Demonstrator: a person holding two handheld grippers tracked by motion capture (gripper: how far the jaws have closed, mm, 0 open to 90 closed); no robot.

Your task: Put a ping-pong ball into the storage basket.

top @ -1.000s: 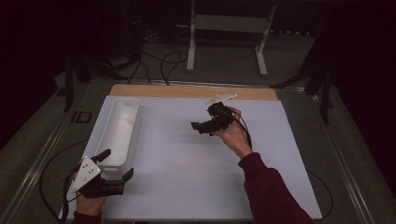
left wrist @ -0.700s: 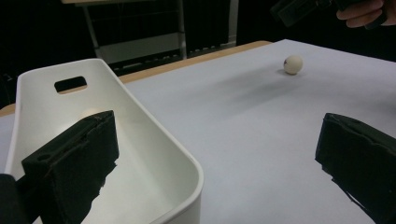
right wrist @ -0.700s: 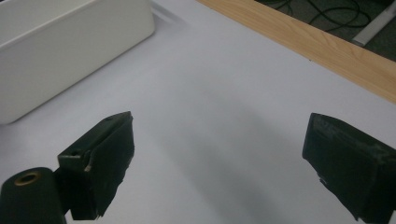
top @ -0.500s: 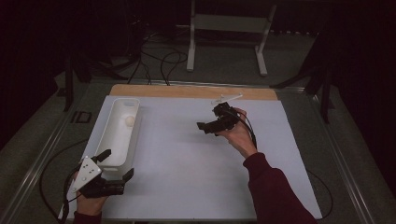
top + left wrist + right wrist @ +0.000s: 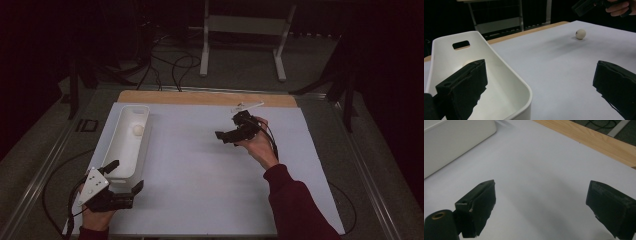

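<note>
A long white tray [image 5: 121, 155] lies on the left of the white mat, with a pale ball [image 5: 137, 130] in its far half. My left gripper [image 5: 127, 174] is open at the tray's near end; in the left gripper view [image 5: 539, 75] one jaw is over the tray [image 5: 506, 75] and the other over the mat. A second pale ball [image 5: 580, 34] rests on the mat farther off, below the right gripper [image 5: 586, 5]. My right gripper [image 5: 229, 127] is held open and empty above the mat right of centre, and the right gripper view [image 5: 541, 197] has bare mat between its jaws.
A wooden strip [image 5: 200, 97] runs along the mat's far edge [image 5: 594, 140]. A thin white object [image 5: 247, 106] lies near that edge behind the right hand. Beyond the table, a metal stand [image 5: 240, 30] and cables sit on the dark floor.
My right gripper has drifted a little to the right over the mat. The ball in the tray stands out now; one second ago I cannot make it out. The left gripper has stayed put.
</note>
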